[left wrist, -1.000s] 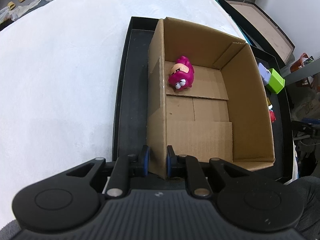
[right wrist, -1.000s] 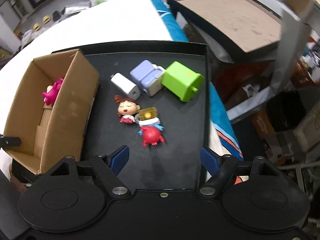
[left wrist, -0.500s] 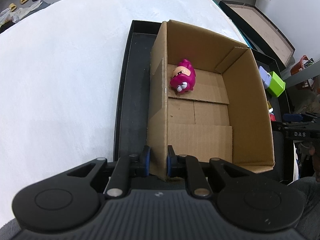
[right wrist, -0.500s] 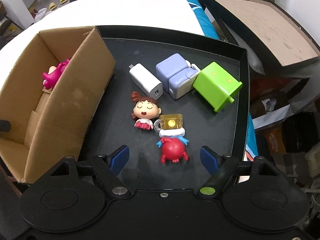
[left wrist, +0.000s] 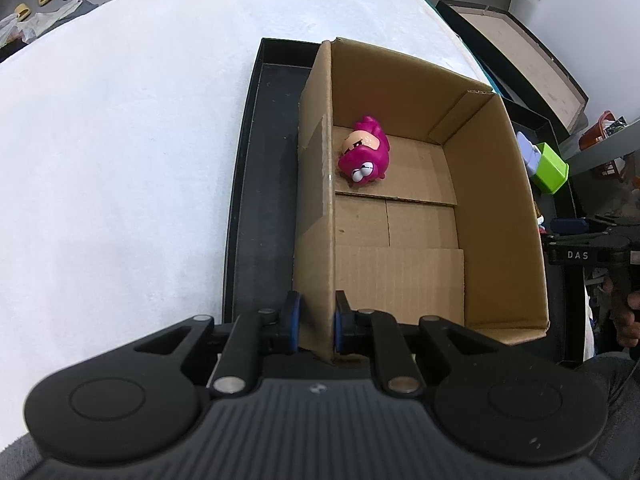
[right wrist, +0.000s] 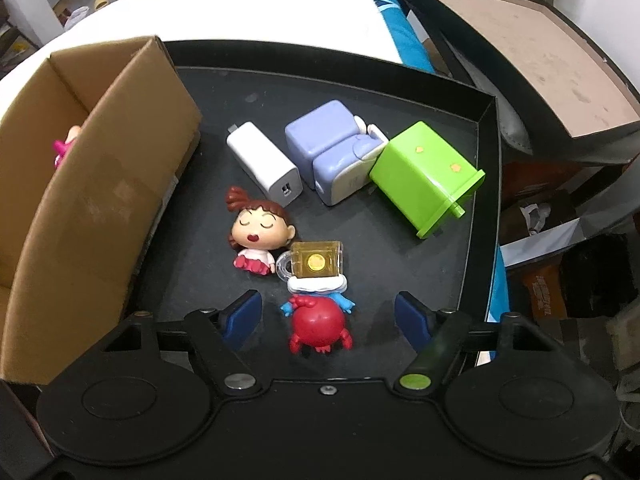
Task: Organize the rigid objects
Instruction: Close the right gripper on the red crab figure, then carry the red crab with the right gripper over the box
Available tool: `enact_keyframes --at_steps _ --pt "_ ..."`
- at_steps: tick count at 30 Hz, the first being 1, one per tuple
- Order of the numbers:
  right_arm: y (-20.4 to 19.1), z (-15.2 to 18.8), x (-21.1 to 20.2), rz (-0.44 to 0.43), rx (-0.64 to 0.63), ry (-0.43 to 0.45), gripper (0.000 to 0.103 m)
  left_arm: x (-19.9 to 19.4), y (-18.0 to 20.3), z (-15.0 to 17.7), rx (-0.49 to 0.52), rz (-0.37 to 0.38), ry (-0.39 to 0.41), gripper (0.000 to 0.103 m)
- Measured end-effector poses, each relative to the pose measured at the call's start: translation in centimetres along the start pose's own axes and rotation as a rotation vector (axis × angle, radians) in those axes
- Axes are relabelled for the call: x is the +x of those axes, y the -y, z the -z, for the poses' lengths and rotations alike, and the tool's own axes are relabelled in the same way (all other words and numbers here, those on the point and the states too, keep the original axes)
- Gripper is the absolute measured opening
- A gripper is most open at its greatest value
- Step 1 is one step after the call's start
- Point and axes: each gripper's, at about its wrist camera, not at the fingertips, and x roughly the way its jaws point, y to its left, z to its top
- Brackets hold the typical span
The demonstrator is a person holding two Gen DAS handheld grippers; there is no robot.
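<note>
Right gripper (right wrist: 328, 316) now lower and closer to the black tray (right wrist: 486, 128) than half a second ago; toys larger in its view, red crab figure (right wrist: 318, 326) now lying between the wide-open, empty blue pads (right wrist: 242, 314). Judged: descent onto the crab under way, no contact yet, closing not begun. Left gripper (left wrist: 314, 326) unchanged across the earlier views: clamped on the near-left wall of the cardboard box (left wrist: 496, 184), one pad either side of the wall, steadying it.

Progress judged early. Only the magenta figure (left wrist: 364, 156) inside the box, lying on its side by the left wall. Remaining on the tray, right of the box: crab, yellow translucent mug charm (right wrist: 316, 264), girl figurine (right wrist: 258, 236), white charger (right wrist: 264, 164), lavender armchair toy (right wrist: 332, 152), green cube (right wrist: 426, 178).

Obstructions: mug charm's white base touching or just beside the crab's far side, with the girl figurine beside the mug; closing pads likely to disturb the mug if set too far forward. Left pad near the box's outer wall side, room adequate. Right tray wall well apart from the right pad. Transfer path over the box's right wall apparently unobstructed.

Surroundings: white tablecloth (left wrist: 120, 140), second brown-lined tray (right wrist: 540, 60) beyond.
</note>
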Motion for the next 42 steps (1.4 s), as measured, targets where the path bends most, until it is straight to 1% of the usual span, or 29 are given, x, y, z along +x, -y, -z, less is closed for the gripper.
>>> enact_keyframes --at_steps 3,4,5,6,7,8,13,19,29,35,42 --pt "0.3 0.1 0.1 -0.018 -0.02 0.017 0.064 0.0 0.0 0.0 0.004 -0.001 0.003 0.015" --pt "0.5 0.2 0.3 -0.025 -0.02 0.019 0.06 0.0 0.0 0.0 0.004 -0.002 0.003 0.015" --pt "0.6 0.3 0.4 -0.032 -0.018 0.017 0.053 0.0 0.0 0.0 0.003 -0.003 0.002 0.015" --pt "0.6 0.3 0.5 -0.037 -0.019 0.015 0.05 0.0 0.0 0.0 0.003 -0.003 0.002 0.015" --pt "0.6 0.3 0.5 -0.046 -0.022 0.014 0.042 0.0 0.0 0.0 0.003 -0.003 0.001 0.015" --pt "0.5 0.2 0.5 -0.054 -0.027 0.013 0.039 -0.1 0.0 0.0 0.004 -0.003 0.001 0.015" --pt "0.0 0.7 -0.5 -0.073 -0.033 0.038 0.039 -0.1 0.0 0.1 0.001 -0.001 0.0 0.015" --pt "-0.6 1.7 -2.6 -0.066 -0.045 0.072 0.039 0.0 0.1 0.0 0.009 -0.003 -0.001 0.015" --pt "-0.4 2.4 -5.9 -0.052 -0.05 0.115 0.039 -0.2 0.1 0.0 0.014 -0.005 0.007 0.016" --pt "-1.1 2.1 -7.3 -0.032 -0.063 0.126 0.039 -0.2 -0.2 -0.2 0.01 0.003 0.003 0.016" --pt "-2.6 0.7 -9.5 -0.02 -0.09 0.161 0.039 -0.2 -0.5 -0.2 0.016 0.018 0.002 0.016"
